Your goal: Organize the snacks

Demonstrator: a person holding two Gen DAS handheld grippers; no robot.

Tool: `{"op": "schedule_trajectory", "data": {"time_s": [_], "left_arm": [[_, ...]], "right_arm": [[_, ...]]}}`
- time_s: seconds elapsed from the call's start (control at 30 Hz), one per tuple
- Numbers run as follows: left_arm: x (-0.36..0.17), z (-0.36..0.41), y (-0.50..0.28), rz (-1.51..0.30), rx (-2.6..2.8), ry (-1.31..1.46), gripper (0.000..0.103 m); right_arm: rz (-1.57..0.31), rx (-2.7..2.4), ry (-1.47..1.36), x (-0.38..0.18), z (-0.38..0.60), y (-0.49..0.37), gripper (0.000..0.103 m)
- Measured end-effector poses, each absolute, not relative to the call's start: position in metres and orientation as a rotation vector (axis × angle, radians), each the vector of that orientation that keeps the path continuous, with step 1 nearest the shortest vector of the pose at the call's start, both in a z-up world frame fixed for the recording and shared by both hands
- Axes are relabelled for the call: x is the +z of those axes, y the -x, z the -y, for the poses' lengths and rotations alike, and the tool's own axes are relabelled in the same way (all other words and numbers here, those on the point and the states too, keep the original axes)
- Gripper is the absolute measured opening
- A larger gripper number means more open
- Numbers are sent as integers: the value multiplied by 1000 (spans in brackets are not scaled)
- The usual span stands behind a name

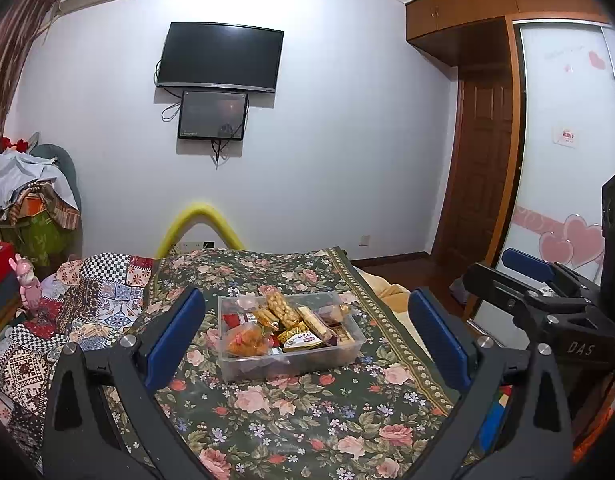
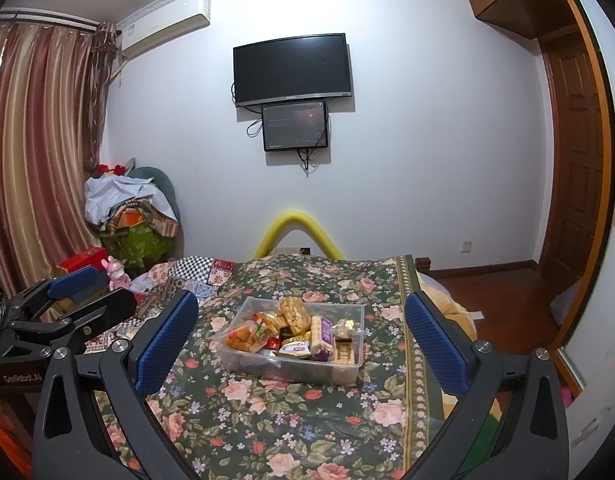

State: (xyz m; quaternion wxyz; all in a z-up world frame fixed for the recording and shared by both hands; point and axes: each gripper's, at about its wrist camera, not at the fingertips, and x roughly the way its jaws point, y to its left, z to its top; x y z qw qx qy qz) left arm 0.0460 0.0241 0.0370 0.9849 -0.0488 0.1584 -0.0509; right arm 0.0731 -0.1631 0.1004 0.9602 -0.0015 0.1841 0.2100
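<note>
We look from two cameras, one on each gripper, both held low over the bed with the dark flowery cover (image 1: pixel 291 412) and facing the white wall with the black flat television (image 1: pixel 220 57). Both see the clear plastic box of snacks (image 1: pixel 291 334) ahead, a little way off. The left view sits more to the left, the right view more to the right. Each camera also catches the other gripper at its side.
</note>
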Motion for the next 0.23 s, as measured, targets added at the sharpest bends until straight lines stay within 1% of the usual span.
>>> {"op": "schedule_trajectory", "data": {"time_s": [0.23], "left_arm": [[37,-24,-47,-325,-111,103,103]], "right_arm": [[-374,426,1,101,163,-74,103]]}}
